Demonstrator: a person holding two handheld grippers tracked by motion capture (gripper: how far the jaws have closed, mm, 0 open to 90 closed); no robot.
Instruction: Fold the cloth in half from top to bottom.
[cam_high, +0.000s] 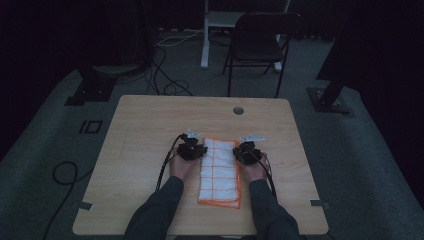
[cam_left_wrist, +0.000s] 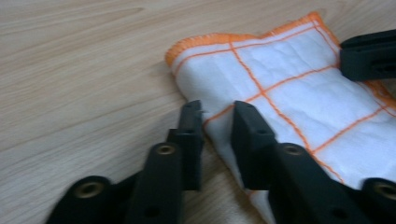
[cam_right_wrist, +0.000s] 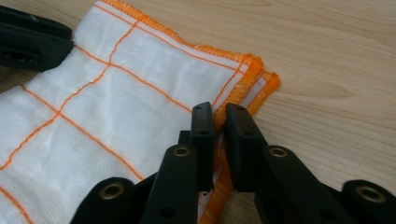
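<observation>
A folded white cloth (cam_high: 218, 172) with an orange grid and orange hem lies lengthwise on the wooden table (cam_high: 145, 130), between my two hands. My left gripper (cam_high: 192, 148) is at the cloth's far left edge. In the left gripper view its jaws (cam_left_wrist: 217, 109) stand a narrow gap apart astride the folded edge of the cloth (cam_left_wrist: 289, 79), one on wood and one over fabric. My right gripper (cam_high: 247, 150) is at the far right edge. In the right gripper view its jaws (cam_right_wrist: 219, 112) are pressed on the orange hem of the cloth (cam_right_wrist: 116, 93).
A round grommet hole (cam_high: 238, 110) sits near the table's far edge. Behind the table stand a black folding chair (cam_high: 260, 40) and a white post (cam_high: 205, 35). Cables (cam_high: 165, 80) and black stand bases (cam_high: 92, 87) lie on the dim carpet.
</observation>
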